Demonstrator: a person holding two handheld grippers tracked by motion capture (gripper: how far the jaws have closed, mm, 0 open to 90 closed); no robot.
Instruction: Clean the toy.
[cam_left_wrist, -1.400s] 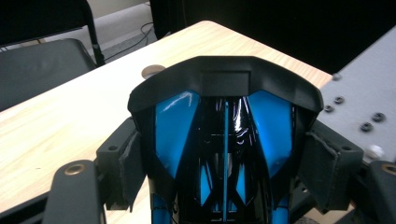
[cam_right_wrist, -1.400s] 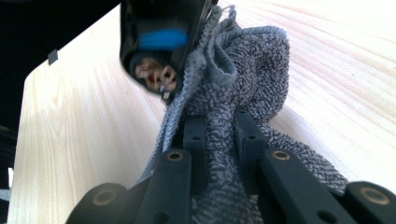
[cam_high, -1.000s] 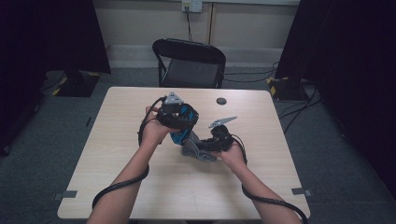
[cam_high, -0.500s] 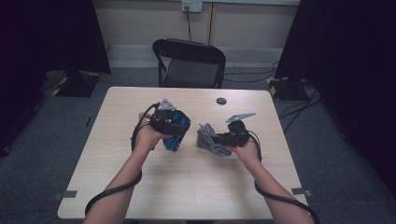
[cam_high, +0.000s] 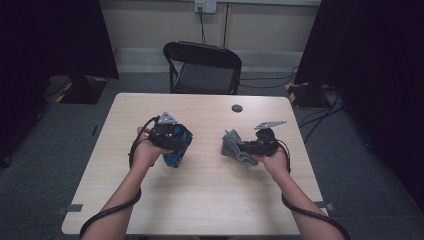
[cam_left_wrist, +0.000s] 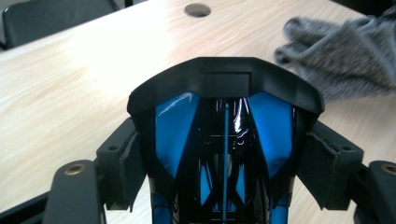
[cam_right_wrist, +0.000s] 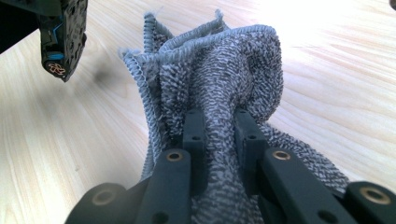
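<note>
My left gripper (cam_high: 172, 142) is shut on a glossy blue and black plastic object (cam_high: 176, 151) and holds it just above the left middle of the wooden table (cam_high: 200, 200). In the left gripper view the pads (cam_left_wrist: 127, 163) press on both sides of the object (cam_left_wrist: 224, 130). My right gripper (cam_high: 241, 148) is shut on a bunched grey cloth (cam_high: 231, 145) at the right middle. In the right gripper view its jaws pinch a fold of the cloth (cam_right_wrist: 219, 70), which spreads out beyond the right gripper (cam_right_wrist: 219, 126). The two hands are well apart.
A round black cable grommet (cam_high: 237, 108) is set in the table near the far edge. A black folding chair (cam_high: 202, 65) stands behind the table. A corner of the blue and black object (cam_right_wrist: 63, 32) hangs at the upper left of the right gripper view.
The hands have drawn apart. The left one went left and a little lower with the blue and black object. The right one went right with the cloth.
</note>
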